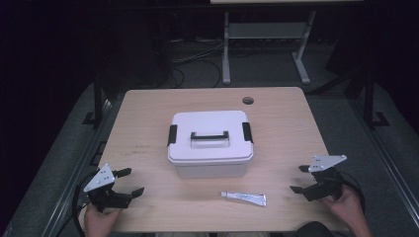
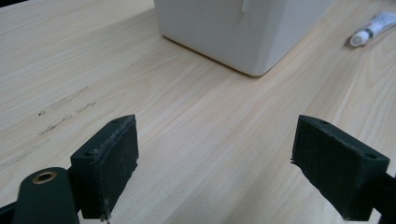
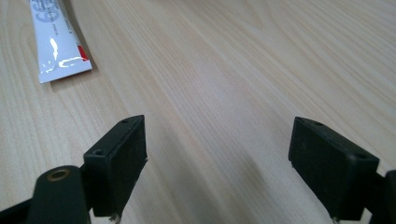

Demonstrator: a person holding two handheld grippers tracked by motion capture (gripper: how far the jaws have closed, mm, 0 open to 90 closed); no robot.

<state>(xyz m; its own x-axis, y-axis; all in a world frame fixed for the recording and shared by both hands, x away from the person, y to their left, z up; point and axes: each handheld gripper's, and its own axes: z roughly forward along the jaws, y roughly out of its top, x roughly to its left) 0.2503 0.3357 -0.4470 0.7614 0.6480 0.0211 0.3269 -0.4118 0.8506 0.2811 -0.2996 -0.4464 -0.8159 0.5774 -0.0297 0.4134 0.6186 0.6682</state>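
Note:
A white lidded box [image 1: 210, 143] with a black handle and two black side latches stands shut in the middle of the wooden table [image 1: 148, 123]. A silver tube [image 1: 244, 198] with a white cap lies in front of it. My left gripper [image 1: 129, 182] rests at the near left corner, open and empty. My right gripper [image 1: 299, 179] is at the near right, also open and empty. The left gripper view has the box [image 2: 233, 32] ahead and the tube [image 2: 373, 28] at far right beyond my left gripper [image 2: 215, 158]. In the right gripper view the tube's crimped end [image 3: 58, 44] lies at upper left, beyond my right gripper [image 3: 217, 163].
A round cable hole [image 1: 248, 100] sits near the table's far edge. Faint dark scuffs [image 1: 141, 148] mark the wood left of the box. Beyond the table stand the legs of another desk [image 1: 226, 49] and loose cables on the floor.

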